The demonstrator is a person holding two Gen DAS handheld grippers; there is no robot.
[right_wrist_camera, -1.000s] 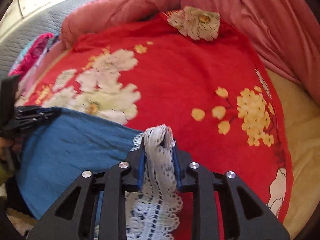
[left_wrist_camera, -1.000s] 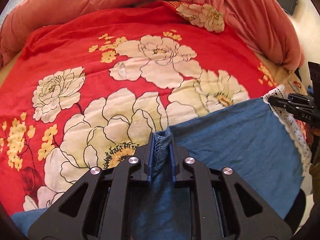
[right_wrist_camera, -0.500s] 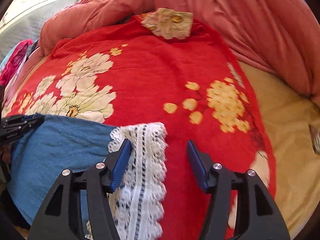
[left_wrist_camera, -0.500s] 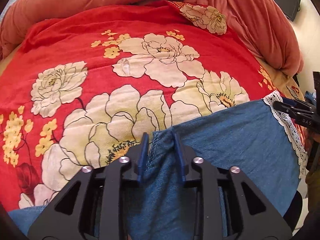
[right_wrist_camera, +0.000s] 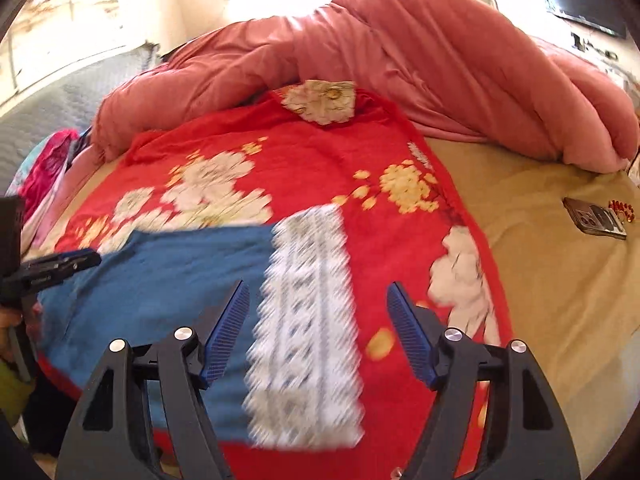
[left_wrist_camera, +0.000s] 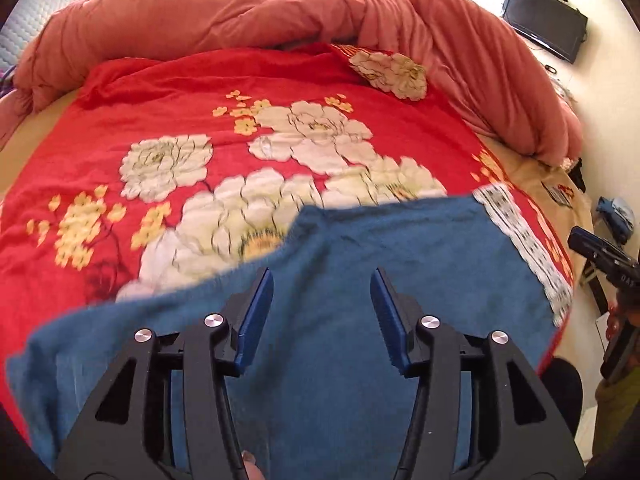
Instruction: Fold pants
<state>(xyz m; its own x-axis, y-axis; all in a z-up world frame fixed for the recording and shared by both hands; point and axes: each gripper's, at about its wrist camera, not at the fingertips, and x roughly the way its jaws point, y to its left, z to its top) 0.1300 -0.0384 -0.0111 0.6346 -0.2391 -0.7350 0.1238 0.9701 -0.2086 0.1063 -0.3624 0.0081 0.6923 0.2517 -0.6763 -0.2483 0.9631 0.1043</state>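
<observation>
Blue denim pants [left_wrist_camera: 400, 264] with a white lace hem [left_wrist_camera: 520, 240] lie flat on the red flowered blanket [left_wrist_camera: 160, 100]. My left gripper [left_wrist_camera: 322, 280] hovers above the denim; its jaws are opening and nothing is pinched between them. In the right wrist view the lace hem [right_wrist_camera: 308, 300] lies below my right gripper [right_wrist_camera: 318, 296], whose jaws are also opening and hold nothing. The denim [right_wrist_camera: 160, 276] spreads to the left of the lace. Each gripper shows at the edge of the other's view: the right gripper [left_wrist_camera: 600, 252] and the left gripper [right_wrist_camera: 60, 266].
A bunched pink duvet [left_wrist_camera: 280, 8] rings the far side of the bed. A phone [right_wrist_camera: 594, 222] and small red items lie on the tan sheet [right_wrist_camera: 560, 280] at right. Pink clothing [right_wrist_camera: 44, 176] sits at the left edge. A dark screen [left_wrist_camera: 544, 20] hangs on the wall.
Both grippers let go: the left released the denim edge, the right released the lace hem. Both opened, pulled back and rose, and the pants now lie flat on the blanket.
</observation>
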